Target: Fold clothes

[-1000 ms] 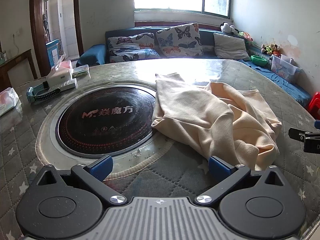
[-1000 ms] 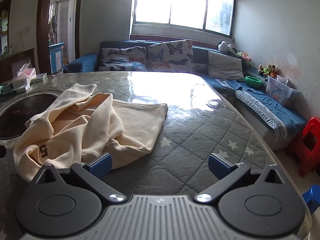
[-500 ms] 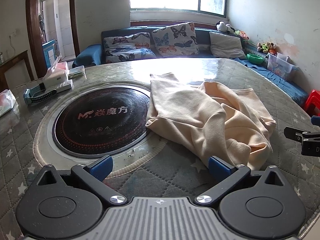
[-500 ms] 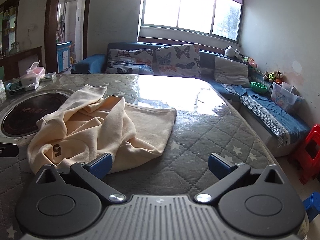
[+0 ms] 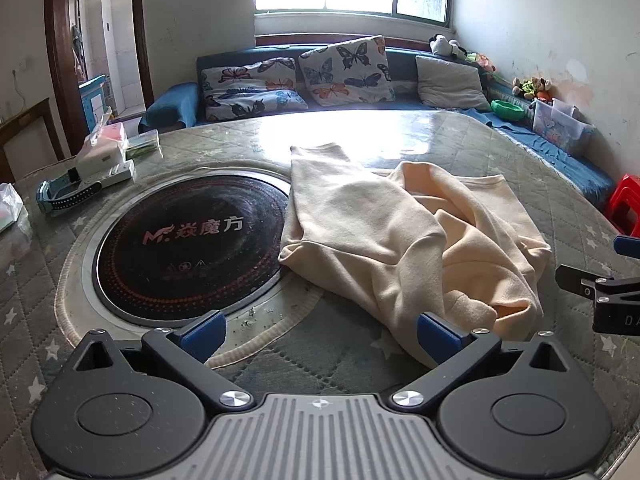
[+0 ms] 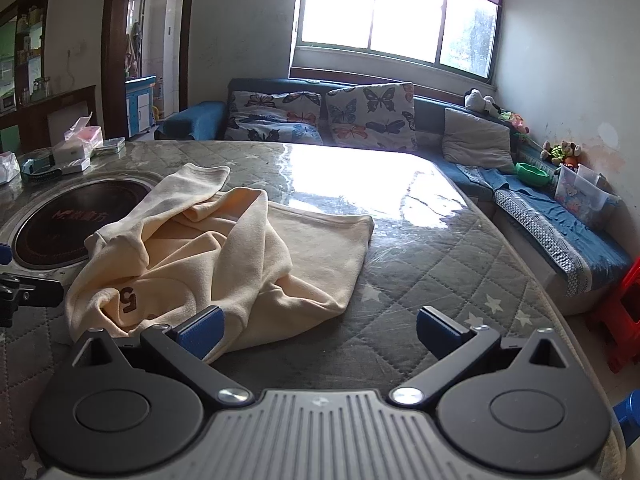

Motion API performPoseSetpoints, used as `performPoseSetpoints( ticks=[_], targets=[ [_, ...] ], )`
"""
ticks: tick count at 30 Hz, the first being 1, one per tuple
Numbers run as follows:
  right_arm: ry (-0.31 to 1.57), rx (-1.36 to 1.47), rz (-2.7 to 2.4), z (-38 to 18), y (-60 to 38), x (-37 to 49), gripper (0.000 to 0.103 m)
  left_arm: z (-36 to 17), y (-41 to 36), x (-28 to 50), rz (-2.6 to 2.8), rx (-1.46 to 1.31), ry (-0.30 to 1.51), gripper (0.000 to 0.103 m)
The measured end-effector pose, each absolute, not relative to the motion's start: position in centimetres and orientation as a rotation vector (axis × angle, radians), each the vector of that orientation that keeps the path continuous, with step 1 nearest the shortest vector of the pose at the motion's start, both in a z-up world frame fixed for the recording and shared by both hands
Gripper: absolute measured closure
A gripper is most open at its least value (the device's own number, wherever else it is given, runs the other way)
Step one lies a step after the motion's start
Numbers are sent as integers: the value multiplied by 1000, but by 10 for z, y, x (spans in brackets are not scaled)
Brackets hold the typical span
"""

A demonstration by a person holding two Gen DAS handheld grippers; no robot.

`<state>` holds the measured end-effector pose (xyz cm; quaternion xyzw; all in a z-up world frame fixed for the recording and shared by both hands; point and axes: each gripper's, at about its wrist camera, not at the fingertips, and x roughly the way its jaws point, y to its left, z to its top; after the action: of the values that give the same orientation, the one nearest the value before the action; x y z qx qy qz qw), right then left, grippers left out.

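Observation:
A cream sweatshirt (image 5: 404,240) lies crumpled on the quilted table, one sleeve reaching toward the black round cooktop (image 5: 188,248). In the right wrist view the sweatshirt (image 6: 224,256) shows a dark "5" on its near left part. My left gripper (image 5: 320,330) is open and empty, hovering just short of the garment's near edge. My right gripper (image 6: 320,328) is open and empty, near the garment's front right edge; its left finger overlaps the cloth in view. The right gripper shows at the right edge of the left wrist view (image 5: 600,292).
A white box, a blue strap and tissue packs (image 5: 92,172) sit at the table's far left. A blue sofa with butterfly cushions (image 5: 296,76) runs behind the table. A red stool (image 6: 620,316) stands on the floor at the right. The table edge (image 6: 560,308) curves close on the right.
Both grippers have drawn back and risen slightly, so the sweatshirt sits a little farther away in both views. The garment has not moved. Both stay open.

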<state>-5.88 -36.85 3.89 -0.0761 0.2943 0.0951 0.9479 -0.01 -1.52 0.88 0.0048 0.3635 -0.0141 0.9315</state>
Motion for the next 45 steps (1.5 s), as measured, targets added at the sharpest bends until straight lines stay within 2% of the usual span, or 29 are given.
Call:
performPoseSetpoints(
  ticks=[32,36,45],
  targets=[
    [635,-170,285,46,-346,-7,0,27,-36,68,-43,62,723,1],
    [652,-169,289,44,-345,4,1,29,-44,83,-54,69,719,8],
    [677,-163,301,45,-346,28,11,19,-63,119,-118,78,760,25]
  ],
)
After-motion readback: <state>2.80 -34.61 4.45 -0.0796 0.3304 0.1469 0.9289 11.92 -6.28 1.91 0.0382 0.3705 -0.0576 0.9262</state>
